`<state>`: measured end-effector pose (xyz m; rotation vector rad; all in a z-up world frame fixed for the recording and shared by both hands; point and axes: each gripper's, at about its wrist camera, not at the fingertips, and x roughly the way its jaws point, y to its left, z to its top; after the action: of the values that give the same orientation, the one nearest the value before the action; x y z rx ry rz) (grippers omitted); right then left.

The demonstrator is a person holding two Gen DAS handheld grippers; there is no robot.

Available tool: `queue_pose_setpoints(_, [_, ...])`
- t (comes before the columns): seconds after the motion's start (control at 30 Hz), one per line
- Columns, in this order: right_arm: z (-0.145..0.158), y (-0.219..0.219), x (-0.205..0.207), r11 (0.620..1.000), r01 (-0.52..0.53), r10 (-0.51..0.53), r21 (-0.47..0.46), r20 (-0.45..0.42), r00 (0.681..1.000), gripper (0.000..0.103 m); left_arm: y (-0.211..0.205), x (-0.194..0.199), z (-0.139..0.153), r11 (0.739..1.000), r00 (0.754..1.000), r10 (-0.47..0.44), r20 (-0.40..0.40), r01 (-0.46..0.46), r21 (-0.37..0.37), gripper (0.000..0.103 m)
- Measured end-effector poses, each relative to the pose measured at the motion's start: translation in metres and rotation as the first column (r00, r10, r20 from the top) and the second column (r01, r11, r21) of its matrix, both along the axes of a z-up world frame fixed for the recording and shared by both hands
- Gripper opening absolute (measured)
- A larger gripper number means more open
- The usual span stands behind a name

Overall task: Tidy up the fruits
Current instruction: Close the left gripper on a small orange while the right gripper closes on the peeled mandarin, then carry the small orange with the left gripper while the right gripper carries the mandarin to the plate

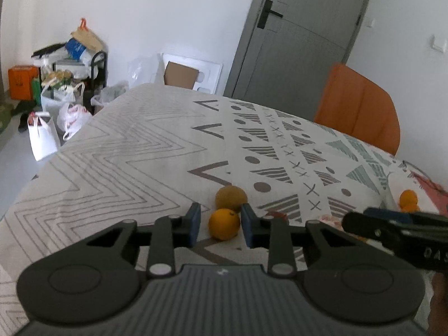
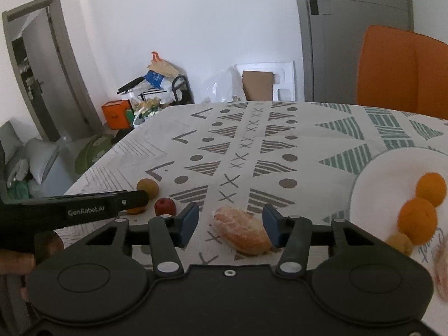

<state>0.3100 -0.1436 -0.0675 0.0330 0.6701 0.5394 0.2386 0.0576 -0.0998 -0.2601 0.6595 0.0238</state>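
A small orange (image 1: 224, 224) lies on the patterned tablecloth (image 1: 126, 154) between the blue pads of my left gripper (image 1: 220, 207). The right pad is at its skin and a thin gap shows on the left, so the jaws stand open. Just beyond it sits a brownish round fruit (image 1: 231, 197). My right gripper (image 2: 231, 207) is open around a plastic-wrapped bread roll (image 2: 242, 231), whose right end meets the right pad. A white plate (image 2: 386, 184) at the right holds two oranges (image 2: 417, 221) and a brown fruit (image 2: 399, 242).
A small red fruit (image 2: 165, 206) and the brownish fruit (image 2: 147, 187) lie left of the roll, near the left gripper's black body (image 2: 92, 208). An orange chair (image 2: 400, 70) stands behind the table. Bags and boxes (image 1: 56, 84) crowd the floor past the left edge.
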Motion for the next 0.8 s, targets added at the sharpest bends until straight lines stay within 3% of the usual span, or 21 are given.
queue_pose_setpoints(0.07, [-0.001,0.004,0.004,1.000,0.000,0.000,-0.015,-0.011,1.000,0.050,-0.002,0.000,0.001,1.000,1.000,-0.003,-0.003,0.003,0.008,0.021])
queue_pose_setpoints(0.4, [-0.014,0.013,0.006,0.997,0.010,-0.012,-0.080,-0.023,1.000,0.047,-0.008,-0.018,0.013,1.000,1.000,-0.026,0.001,0.026,0.010,0.021])
queue_pose_setpoints(0.57, [-0.016,0.006,-0.011,0.997,0.003,-0.006,-0.081,-0.027,1.000,0.041,-0.010,-0.027,0.022,0.999,0.999,-0.025,0.028,0.024,0.024,0.021])
queue_pose_setpoints(0.63, [-0.016,0.001,-0.018,0.997,-0.001,0.000,-0.075,-0.025,1.000,0.034,-0.011,-0.030,0.022,1.000,0.999,-0.022,0.027,0.021,0.023,0.021])
queue_pose_setpoints(0.8, [-0.015,-0.005,-0.034,0.998,-0.013,0.012,-0.066,-0.017,1.000,0.031,-0.014,-0.035,0.022,0.999,1.000,-0.021,0.016,0.021,0.024,0.021])
